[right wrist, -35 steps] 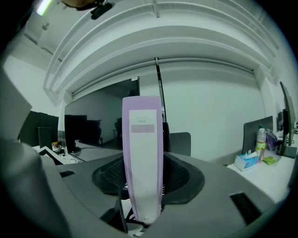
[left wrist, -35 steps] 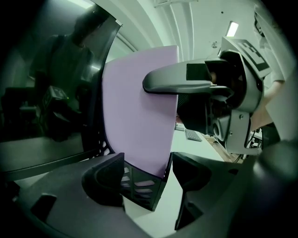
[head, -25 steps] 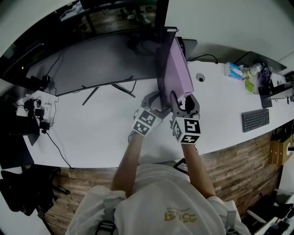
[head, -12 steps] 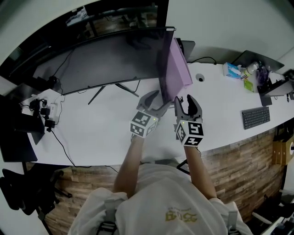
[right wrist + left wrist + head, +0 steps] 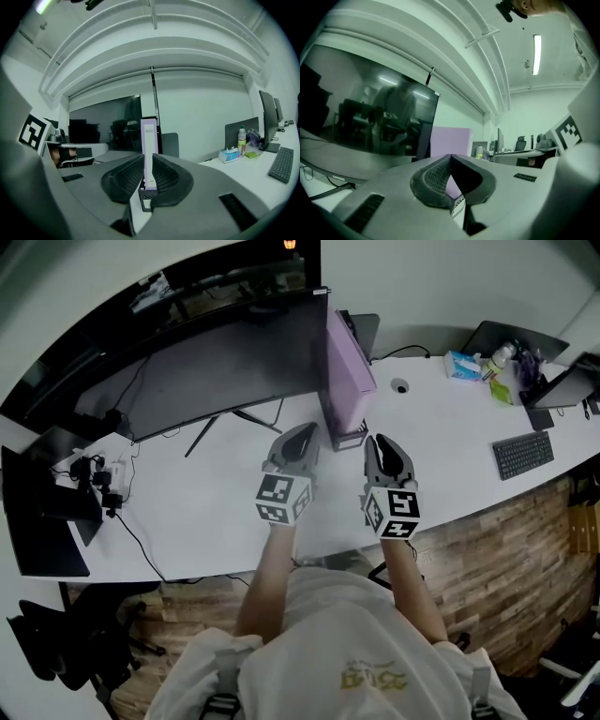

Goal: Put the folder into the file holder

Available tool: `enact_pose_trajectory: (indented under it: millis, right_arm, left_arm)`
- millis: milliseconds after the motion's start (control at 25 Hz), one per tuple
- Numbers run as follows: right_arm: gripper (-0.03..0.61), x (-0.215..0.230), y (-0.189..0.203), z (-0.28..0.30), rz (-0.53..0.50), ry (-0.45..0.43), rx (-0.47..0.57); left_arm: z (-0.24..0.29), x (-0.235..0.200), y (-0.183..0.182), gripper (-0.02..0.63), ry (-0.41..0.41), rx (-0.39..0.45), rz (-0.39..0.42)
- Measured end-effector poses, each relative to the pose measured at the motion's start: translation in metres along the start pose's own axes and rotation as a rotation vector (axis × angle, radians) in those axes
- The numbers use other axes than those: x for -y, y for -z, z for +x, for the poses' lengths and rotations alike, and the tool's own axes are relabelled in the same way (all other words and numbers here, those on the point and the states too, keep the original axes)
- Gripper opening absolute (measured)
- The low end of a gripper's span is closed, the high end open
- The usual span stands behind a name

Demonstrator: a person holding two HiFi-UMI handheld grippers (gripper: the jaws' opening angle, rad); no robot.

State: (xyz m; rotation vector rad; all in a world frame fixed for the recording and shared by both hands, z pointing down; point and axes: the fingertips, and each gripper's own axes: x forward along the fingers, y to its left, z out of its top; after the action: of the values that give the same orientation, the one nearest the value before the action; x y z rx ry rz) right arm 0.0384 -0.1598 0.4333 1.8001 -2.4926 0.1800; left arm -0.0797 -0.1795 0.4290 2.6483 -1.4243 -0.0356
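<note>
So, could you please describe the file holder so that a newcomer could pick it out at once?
On the long white desk, find the right-hand end of the wide curved black monitor. A small dark slotted file holder stands there with a tall lilac folder upright in it; nothing else nearby is lilac.

A wide curved monitor stands on a white desk. Far right lie a keyboard, a tissue box and a bottle.

Office: long white desk, curved monitor, keyboard, office chair.
</note>
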Motion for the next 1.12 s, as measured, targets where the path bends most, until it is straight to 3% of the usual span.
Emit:
enact_pose_trajectory:
  millis: [120,440,1120]
  right_arm:
    - [0.011,-0.002,-0.003,-0.01,0.01,-0.001,0.005]
    - [0.011,-0.007,-0.003,-0.023,0.029,-0.011,0.0]
    - [0.011,0.014,0.006,-0.031,0.012,0.058,-0.038]
  left_arm:
    - [-0.007,0.002,0.001,0.015,-0.008,-0.02,-0.009]
    - [-0.016,0.009,0.018,0.015,0.0,-0.086,-0.025]
    - [-0.014,0.014,0.025,0.015,0.004,-0.09,-0.025]
